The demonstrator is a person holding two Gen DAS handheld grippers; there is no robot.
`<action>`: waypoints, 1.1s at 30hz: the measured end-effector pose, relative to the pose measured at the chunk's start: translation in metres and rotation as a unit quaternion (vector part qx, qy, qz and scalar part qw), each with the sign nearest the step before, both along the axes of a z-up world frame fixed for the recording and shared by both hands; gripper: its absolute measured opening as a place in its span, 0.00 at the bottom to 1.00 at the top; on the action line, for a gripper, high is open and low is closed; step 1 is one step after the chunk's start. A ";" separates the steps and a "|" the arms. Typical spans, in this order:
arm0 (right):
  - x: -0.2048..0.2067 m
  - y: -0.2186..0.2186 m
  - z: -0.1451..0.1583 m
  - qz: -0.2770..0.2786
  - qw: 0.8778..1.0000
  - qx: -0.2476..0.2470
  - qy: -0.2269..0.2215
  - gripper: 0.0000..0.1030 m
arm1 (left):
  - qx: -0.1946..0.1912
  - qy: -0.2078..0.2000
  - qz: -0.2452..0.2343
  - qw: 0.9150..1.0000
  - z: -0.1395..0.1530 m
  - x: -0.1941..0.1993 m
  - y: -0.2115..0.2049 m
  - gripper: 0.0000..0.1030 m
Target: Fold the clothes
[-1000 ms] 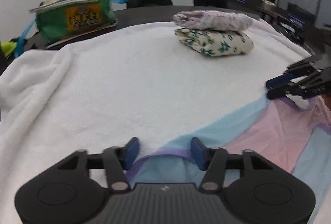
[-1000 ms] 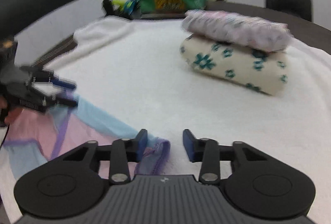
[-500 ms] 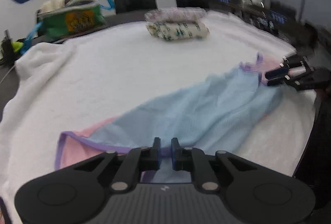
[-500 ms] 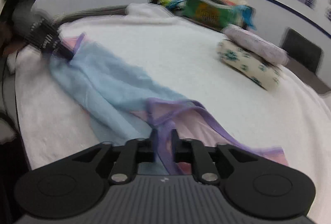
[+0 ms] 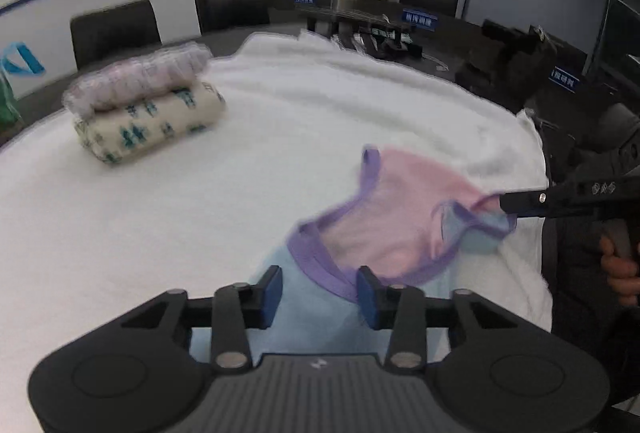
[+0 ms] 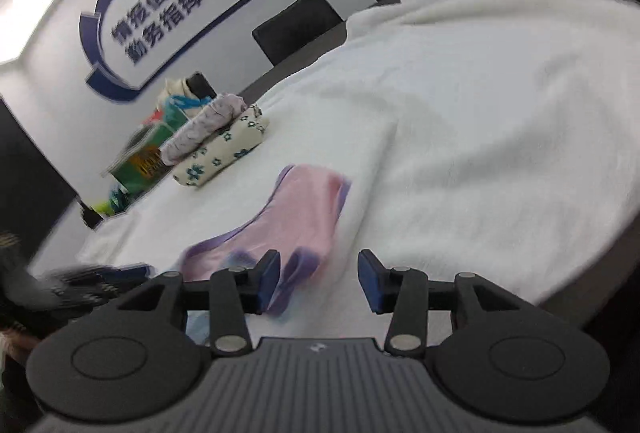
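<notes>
My left gripper (image 5: 318, 291) has just been opening, and its jaws now stand apart with the garment (image 5: 384, 233) lying between them at twelve o'clock, the purple trim crossing the gap; the pads do not look pressed onto it. My right gripper (image 6: 318, 281) has likewise just been opening: its jaws are wide, a purple-edged fold of cloth sits against the left pad at eleven o'clock, and the rest of the gap shows only the white blanket (image 6: 480, 113).

From the left wrist, the garment runs from blue cloth under my fingers out to the pink panel at one o'clock, its long axis pointing toward the right gripper's tip (image 5: 520, 203) at two o'clock, which sits at the far strap end. So each hand is nearest to one end, and I judge the next fold turns on that line between them.

Farther off at ten o'clock lie the two finished bundles, a lilac roll (image 5: 140, 77) stacked on a cream floral one (image 5: 152, 127). Beyond the blanket stand dark chairs (image 5: 116, 29).
</notes>
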State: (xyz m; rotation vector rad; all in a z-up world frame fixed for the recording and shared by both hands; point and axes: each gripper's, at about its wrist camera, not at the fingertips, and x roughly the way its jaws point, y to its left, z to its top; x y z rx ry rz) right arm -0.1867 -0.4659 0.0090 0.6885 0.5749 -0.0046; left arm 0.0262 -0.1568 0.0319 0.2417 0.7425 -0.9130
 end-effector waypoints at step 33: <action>0.069 0.131 0.033 0.197 0.952 -0.223 -0.070 0.08 | -0.102 0.012 0.095 0.990 0.030 -0.011 0.057 0.01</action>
